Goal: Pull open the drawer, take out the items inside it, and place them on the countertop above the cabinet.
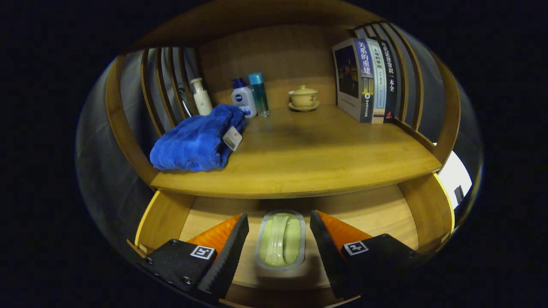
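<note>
Fingers (279,239) spread wide flank a green dish (280,240) in the open drawer (385,214), untouched; countertop (308,158) bottle (243,102) reads NIVEA.

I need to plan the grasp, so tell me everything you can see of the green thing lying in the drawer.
The green object is a pale oval with a raised ridge along its middle and a grey rim; what it is made of is unclear. It lies flat on the open drawer's wooden floor, between the open gripper's fingers, touched by neither.
</note>
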The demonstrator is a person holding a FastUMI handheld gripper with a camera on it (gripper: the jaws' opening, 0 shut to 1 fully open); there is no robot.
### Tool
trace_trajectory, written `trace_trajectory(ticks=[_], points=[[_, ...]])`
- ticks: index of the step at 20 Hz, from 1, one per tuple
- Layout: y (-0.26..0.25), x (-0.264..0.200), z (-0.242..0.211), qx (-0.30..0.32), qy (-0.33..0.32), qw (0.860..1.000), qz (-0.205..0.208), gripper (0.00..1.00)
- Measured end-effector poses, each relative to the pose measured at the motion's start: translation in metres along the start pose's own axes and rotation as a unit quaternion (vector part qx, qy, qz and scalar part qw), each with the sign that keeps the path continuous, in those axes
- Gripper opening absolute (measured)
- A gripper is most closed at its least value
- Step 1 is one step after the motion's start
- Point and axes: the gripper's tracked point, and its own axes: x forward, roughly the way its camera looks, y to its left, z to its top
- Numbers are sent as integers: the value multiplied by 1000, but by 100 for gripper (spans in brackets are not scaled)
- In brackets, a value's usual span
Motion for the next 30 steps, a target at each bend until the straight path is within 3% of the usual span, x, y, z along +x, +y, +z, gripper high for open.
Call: trace_trajectory(ticks=[5, 9, 12, 15, 18, 20, 30], points=[[-7, 20, -24, 10, 49, 998, -27, 92], [-4, 30, -39, 18, 90, 995, -27, 83], [-10, 36, -38, 5, 88, 996, -35, 64], [-20, 39, -37, -10, 84, 995, -46, 53], [-20, 35, -36, -4, 88, 995, -36, 24], [-21, 32, -35, -6, 81, 996, -34, 20], [0, -22, -21, -1, 39, 999, 13, 20]])
